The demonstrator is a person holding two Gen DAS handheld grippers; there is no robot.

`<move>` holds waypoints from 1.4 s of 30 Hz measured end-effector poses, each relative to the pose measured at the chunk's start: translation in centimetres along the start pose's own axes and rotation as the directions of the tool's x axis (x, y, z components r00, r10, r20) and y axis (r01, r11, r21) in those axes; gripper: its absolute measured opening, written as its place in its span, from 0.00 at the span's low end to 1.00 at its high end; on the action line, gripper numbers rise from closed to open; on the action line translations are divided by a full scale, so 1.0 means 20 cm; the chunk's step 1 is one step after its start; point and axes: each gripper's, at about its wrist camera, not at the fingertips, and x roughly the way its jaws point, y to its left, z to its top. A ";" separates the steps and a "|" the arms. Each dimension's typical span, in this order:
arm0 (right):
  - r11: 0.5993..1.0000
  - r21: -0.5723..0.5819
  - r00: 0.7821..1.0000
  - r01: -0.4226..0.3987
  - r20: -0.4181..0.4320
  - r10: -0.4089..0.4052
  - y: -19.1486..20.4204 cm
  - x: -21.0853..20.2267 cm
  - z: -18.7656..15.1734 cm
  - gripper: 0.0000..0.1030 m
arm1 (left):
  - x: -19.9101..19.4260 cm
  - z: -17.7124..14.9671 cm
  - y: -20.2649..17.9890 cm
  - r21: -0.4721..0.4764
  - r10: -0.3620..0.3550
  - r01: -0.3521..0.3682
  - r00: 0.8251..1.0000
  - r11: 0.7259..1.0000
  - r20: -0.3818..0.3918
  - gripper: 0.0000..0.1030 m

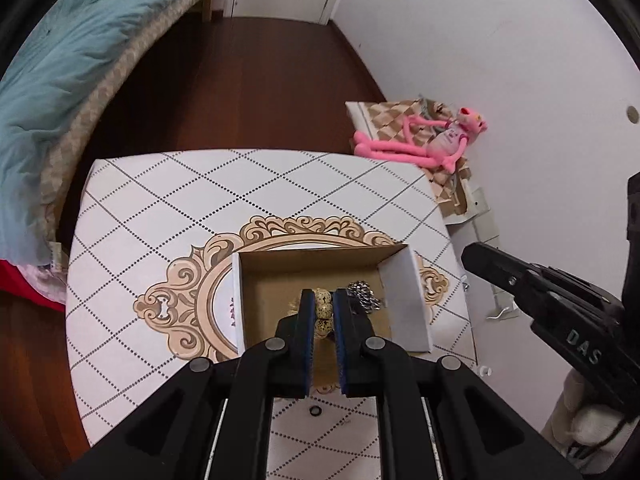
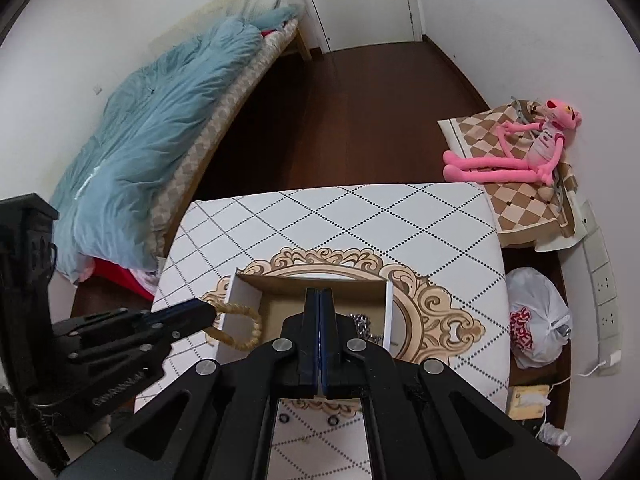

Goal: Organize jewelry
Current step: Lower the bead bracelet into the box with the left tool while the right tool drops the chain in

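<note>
Black linkages fill the bottom of both views. Between them the left gripper (image 1: 323, 312) pinches a beaded bracelet (image 1: 323, 309) of tan, speckled beads, held over the open box (image 1: 404, 292). From the right wrist view the bracelet (image 2: 240, 326) hangs as a loop at the box's left wall, part of it seemingly outside that wall (image 2: 240, 298). The right gripper (image 2: 320, 320) has its fingers pressed together with nothing between them, and it hovers above the box's near edge.

The step in hand looks like dropping the bracelet into the box, where a silver chain (image 1: 362, 296) already lies toward the right side. The next move likely calls for carrying the loop fully inside the walls, then spreading the left fingers so the beads settle on the cardboard floor beside the chain, not on top of it.

Box walls stand upright on all visible sides, so the loop must clear the left rim or it may catch and drape over. The table (image 1: 168, 208) beyond the box is bare patterned surface, with its far edge well apart. A small dark ring (image 1: 315, 411) lies on the table near the camera, probably next to collect.
</note>
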 end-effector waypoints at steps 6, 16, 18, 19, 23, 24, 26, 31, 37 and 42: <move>1.000 0.009 0.995 0.011 -0.097 -0.010 -0.03 0.16 0.00 0.00 | 0.08 0.04 0.06 -0.047 0.062 -0.063 0.998 0.997 -0.033 0.19; 0.978 -0.044 0.968 0.206 -0.136 -0.210 -0.07 0.25 -0.12 0.90 | 0.09 -0.03 0.12 -0.031 0.287 -0.286 0.957 0.958 0.036 1.00; 0.969 -0.056 0.960 0.240 -0.137 -0.245 -0.07 0.27 -0.15 0.91 | 0.10 -0.07 0.13 -0.033 0.325 -0.324 0.945 0.946 0.044 1.00; 0.967 -0.061 0.957 0.248 -0.139 -0.254 -0.06 0.27 -0.16 0.91 | 0.11 -0.08 0.13 -0.032 0.337 -0.336 0.940 0.941 0.042 1.00; 0.960 -0.070 0.949 0.272 -0.144 -0.280 -0.06 0.30 -0.22 0.97 | 0.13 -0.13 0.14 -0.033 0.348 -0.347 0.937 0.937 0.027 1.00; 0.958 -0.073 0.947 0.277 -0.144 -0.285 -0.05 0.30 -0.24 0.97 | 0.13 -0.14 0.13 -0.033 0.349 -0.348 0.937 0.937 0.026 1.00; 0.957 -0.070 0.946 0.281 -0.144 -0.289 -0.05 0.31 -0.26 0.97 | 0.12 -0.15 0.13 -0.034 0.352 -0.351 0.936 0.936 0.025 1.00; 0.957 -0.059 0.947 0.282 -0.145 -0.288 -0.04 0.30 -0.28 0.97 | 0.08 -0.18 0.11 -0.037 0.361 -0.359 0.932 0.933 0.042 1.00; 0.957 -0.042 0.949 0.287 -0.121 -0.290 -0.04 0.22 -0.29 0.97 | -0.02 -0.20 0.08 -0.043 0.362 -0.360 0.929 0.932 0.078 1.00; 0.953 -0.037 0.951 0.301 -0.070 -0.302 -0.02 0.09 -0.30 0.98 | -0.16 -0.24 0.03 -0.053 0.369 -0.365 0.921 0.929 0.128 1.00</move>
